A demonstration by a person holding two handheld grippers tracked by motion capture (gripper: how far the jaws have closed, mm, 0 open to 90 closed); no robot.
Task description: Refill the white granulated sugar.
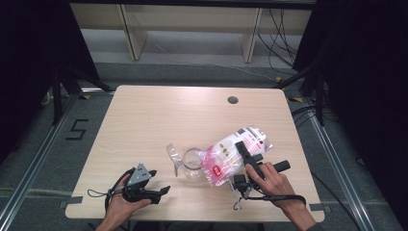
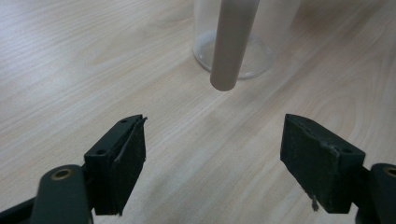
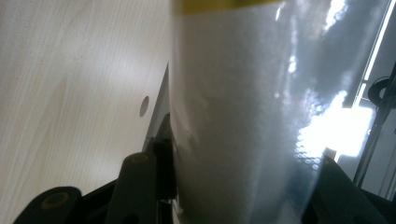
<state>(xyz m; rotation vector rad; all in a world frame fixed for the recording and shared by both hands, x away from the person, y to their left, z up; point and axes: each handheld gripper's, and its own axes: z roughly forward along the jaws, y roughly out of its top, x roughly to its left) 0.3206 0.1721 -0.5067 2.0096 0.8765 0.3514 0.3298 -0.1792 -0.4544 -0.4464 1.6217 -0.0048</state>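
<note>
The plastic bag (image 1: 234, 155), white with red and yellow print, lies tilted on the right half of the wooden table (image 1: 159, 113), its open mouth lowered over a clear glass jar (image 1: 191, 163) that stands near the table's centre front. The right gripper (image 1: 246, 161) pinches the bag's body from the near side; in the right gripper view the white film (image 3: 243, 116) sits squeezed between the two black jaws, with a yellow band at the top edge of the picture. A red label on the bag bears writing too small to read in the high view. The right hand (image 1: 269, 180) wraps the gripper handle, forearm entering from the bottom right, close to the table's front right corner. The left gripper (image 1: 159, 192) rests near the front edge left of centre, well apart from the bag, its jaws spread wide with nothing between them. In the left gripper view they frame bare wood, with the jar base (image 2: 233, 56) and a pale tube-like object (image 2: 231, 42) ahead. The left hand (image 1: 122, 204) grips from below. The far and left parts of the tabletop are open; a round cable hole (image 1: 233, 100) sits near the far right edge. A "5" (image 1: 77, 130) is marked on the floor to the left.
</note>
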